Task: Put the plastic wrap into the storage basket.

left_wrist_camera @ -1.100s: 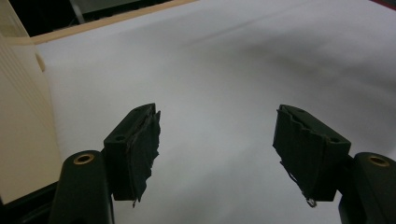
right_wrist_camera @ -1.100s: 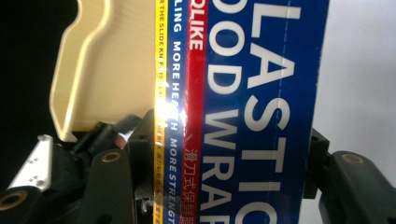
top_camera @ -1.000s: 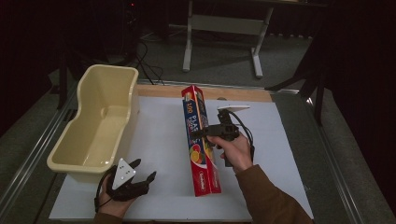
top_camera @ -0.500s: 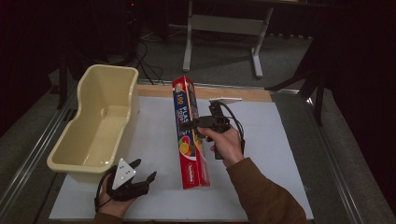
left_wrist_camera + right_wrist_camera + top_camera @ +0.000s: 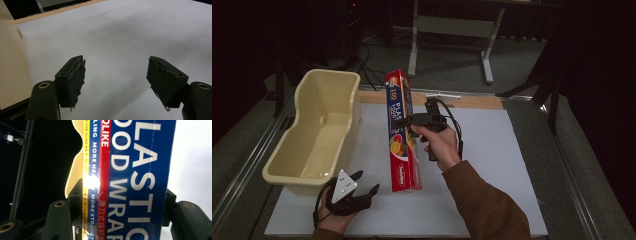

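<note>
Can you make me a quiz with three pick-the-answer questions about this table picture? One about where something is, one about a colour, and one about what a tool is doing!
1. Where is the cream plastic tub?
A. at the table's left side
B. at the table's right side
C. on the floor

2. What colour is the sheet covering the table?
A. green
B. white
C. black

3. What is the right tool doing?
A. lying flat on the table
B. hanging open over the tub
C. gripping the long red and blue plastic wrap box

Answers:
1. A, the high view shows the tub along the left edge.
2. B, the sheet looks white around the box.
3. C, the right gripper view shows both jaws pressed against the box's sides, and the high view shows its far end tilted up.
</note>
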`<state>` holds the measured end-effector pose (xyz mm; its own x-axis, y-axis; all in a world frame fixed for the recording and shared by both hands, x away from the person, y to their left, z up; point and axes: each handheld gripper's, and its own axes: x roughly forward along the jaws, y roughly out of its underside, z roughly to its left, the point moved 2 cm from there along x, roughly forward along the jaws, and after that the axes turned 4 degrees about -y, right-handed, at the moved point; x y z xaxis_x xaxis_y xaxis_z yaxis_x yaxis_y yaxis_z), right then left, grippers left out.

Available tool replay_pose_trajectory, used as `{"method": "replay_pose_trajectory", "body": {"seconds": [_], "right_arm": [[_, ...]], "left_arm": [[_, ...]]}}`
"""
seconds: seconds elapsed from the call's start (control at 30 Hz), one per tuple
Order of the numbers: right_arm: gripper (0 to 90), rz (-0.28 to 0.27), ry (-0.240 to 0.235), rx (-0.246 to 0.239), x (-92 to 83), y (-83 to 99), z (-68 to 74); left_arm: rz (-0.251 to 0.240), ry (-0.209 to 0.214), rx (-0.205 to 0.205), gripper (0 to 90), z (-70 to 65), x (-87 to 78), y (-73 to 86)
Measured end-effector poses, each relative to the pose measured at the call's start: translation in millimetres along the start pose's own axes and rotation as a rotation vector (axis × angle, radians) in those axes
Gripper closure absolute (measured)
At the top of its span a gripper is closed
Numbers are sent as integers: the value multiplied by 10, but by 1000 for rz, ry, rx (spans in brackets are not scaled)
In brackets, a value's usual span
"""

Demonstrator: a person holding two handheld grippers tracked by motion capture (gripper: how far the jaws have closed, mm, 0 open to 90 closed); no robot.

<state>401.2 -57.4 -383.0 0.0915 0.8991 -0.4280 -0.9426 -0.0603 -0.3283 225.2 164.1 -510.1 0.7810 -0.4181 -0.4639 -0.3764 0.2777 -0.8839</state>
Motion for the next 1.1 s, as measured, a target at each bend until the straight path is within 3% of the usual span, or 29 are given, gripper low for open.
{"method": "replay_pose_trajectory", "body": {"seconds": [0.17, 0.33, 0.83, 1.1], "right_arm": [[416, -5, 0, -14, 84, -52, 33], [416, -27, -41, 17, 182, -152, 64], [416, -53, -83, 21, 307, -380, 171], [416, -78, -110, 55, 482, -498, 238]], "left_arm": [[1, -1, 4, 305, -4, 0, -2], [-5, -1, 3, 305, 6, -7, -4], [-15, -1, 4, 305, 9, -25, -9], [-19, 1, 0, 305, 3, -34, -6]]}}
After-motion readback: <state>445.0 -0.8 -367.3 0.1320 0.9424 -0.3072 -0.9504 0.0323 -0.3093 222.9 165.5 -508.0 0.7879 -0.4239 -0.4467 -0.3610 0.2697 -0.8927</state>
